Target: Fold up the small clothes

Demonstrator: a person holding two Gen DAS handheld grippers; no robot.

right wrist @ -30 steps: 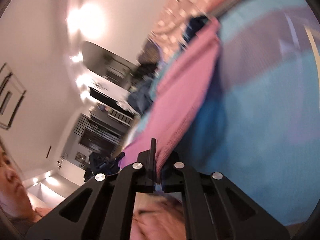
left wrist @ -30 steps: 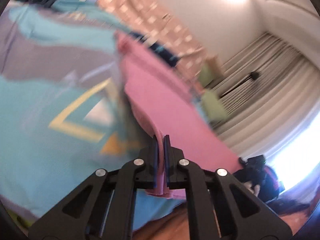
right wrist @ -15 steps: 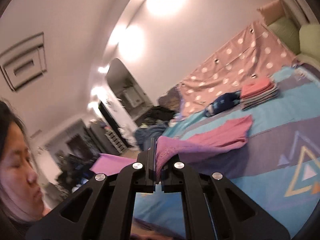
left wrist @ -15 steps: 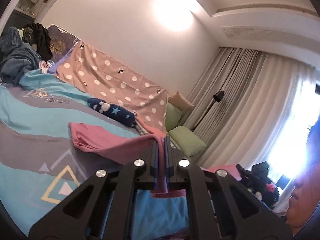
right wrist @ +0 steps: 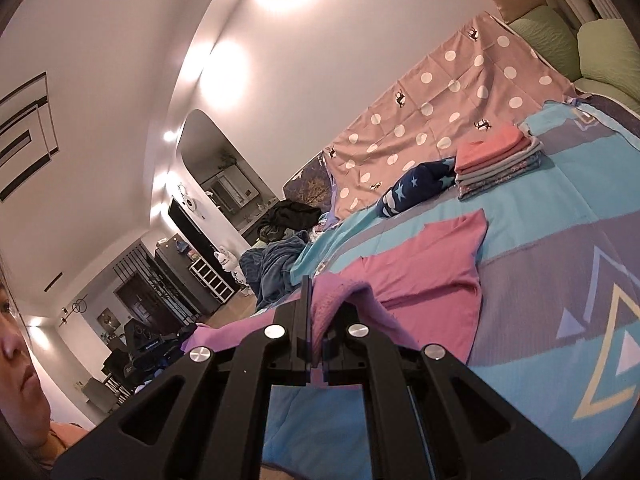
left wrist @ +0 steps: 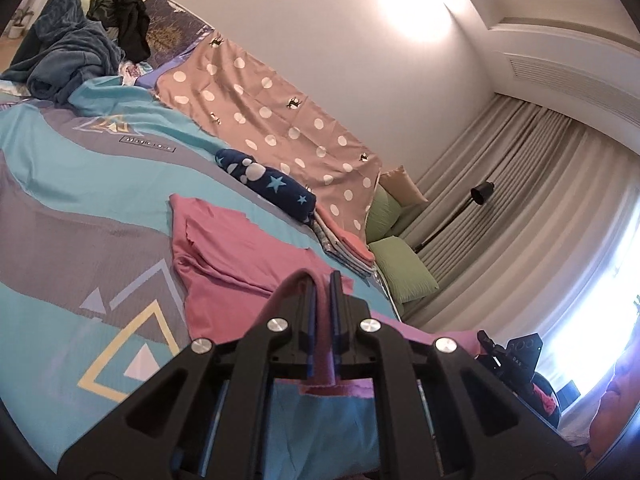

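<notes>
A pink garment (left wrist: 240,248) lies spread on the blue and grey bedspread (left wrist: 60,184), its far part flat and its near edge lifted. My left gripper (left wrist: 322,280) is shut on one near corner of that pink cloth, which runs up between its fingers. In the right wrist view the same pink garment (right wrist: 432,272) stretches away to the right, and my right gripper (right wrist: 316,292) is shut on its other near corner, the fabric bunched over the fingertips. A strip of the cloth hangs taut between the two grippers.
A stack of folded clothes (right wrist: 496,164) sits at the far side of the bed beside a rolled navy star-print item (left wrist: 266,178). A dotted brown sheet (left wrist: 272,120), green pillows (left wrist: 400,276) and a heap of dark clothes (left wrist: 68,60) line the bed's edges. A person's face shows at the left edge of the right wrist view.
Both grippers have risen and tilted up from facing the bedspread closely, lifting the garment's near edge; the room and far side of the bed have come into view.
</notes>
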